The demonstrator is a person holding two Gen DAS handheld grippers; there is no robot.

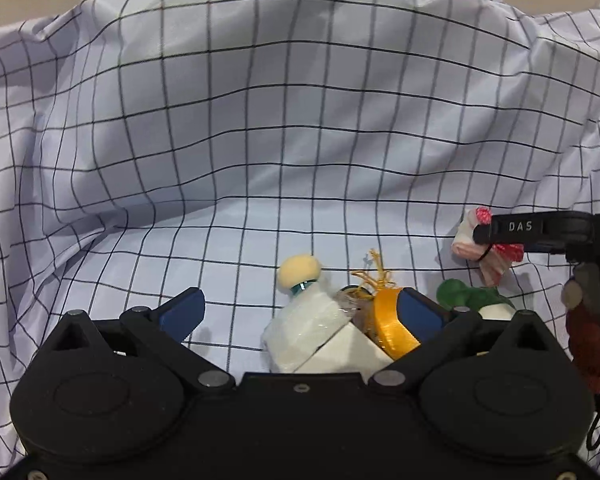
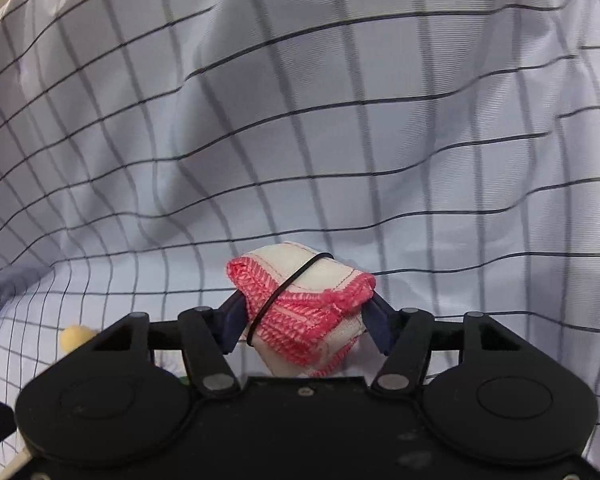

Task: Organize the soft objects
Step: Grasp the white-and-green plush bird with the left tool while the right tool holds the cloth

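The rolled cloth (image 2: pixel 304 312) sits between the right gripper's (image 2: pixel 305 320) jaws, a band (image 2: pixel 284 292) looped around it, with the checked sheet (image 2: pixel 340 120) spread beneath and rising behind. Between the left gripper's (image 1: pixel 300 312) jaws lie a wrapped bundle (image 1: pixel 304 328) and, to its right, a ribbon spool (image 1: pixel 392 328) against the right jaw. A round pom (image 1: pixel 300 270) lies just ahead of the bundle. Right of the jaws lies a plush piece (image 1: pixel 460 294).

Assorted soft items (image 1: pixel 300 320) on checked cloth (image 1: pixel 260 140)
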